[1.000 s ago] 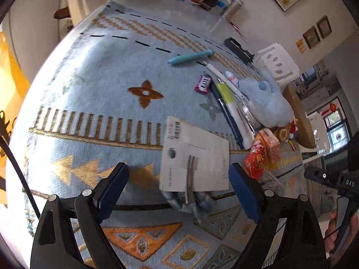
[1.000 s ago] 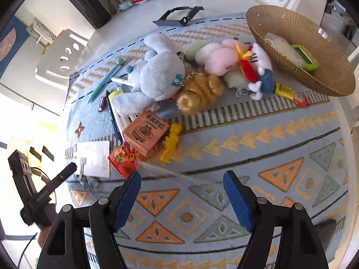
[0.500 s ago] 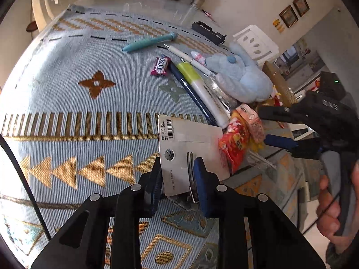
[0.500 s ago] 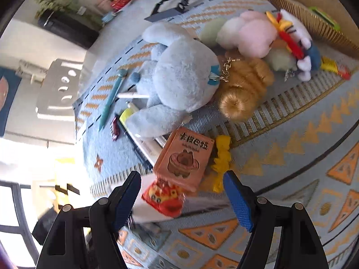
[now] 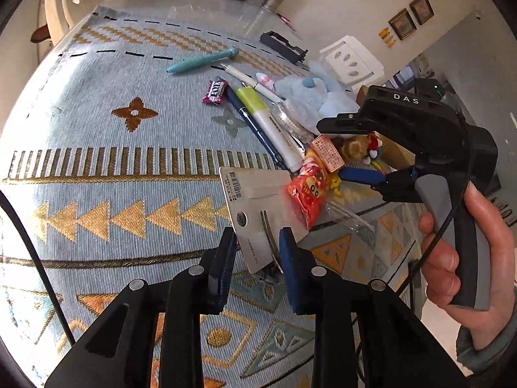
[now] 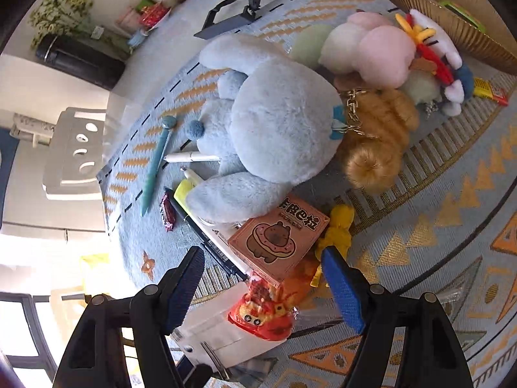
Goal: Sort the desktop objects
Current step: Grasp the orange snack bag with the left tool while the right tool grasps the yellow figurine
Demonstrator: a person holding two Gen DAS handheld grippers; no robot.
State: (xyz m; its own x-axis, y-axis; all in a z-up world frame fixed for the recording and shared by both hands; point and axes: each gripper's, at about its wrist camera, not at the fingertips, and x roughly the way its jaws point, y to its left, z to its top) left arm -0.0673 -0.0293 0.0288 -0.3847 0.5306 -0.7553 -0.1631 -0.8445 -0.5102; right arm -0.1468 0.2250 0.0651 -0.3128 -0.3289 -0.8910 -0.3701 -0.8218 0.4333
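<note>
Left wrist view, left gripper (image 5: 257, 252) pinching white card (image 5: 258, 207), right gripper (image 6: 263, 278) spread over red snack packet (image 6: 263, 313) beside card.

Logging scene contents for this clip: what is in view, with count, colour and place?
white card pack: 1, clamped in left gripper
red snack bag: 1, overlapping card
pink capybara box: 1, beside snack bag
blue plush: 1, pile centre
teal pen: 1, far mat
highlighter: 1, yellow-capped, by plush
candy: 1, magenta, beside pens
woven basket: 1, tan, far right
left hand-held gripper: black, blue pads
right hand-held gripper: open above box
</note>
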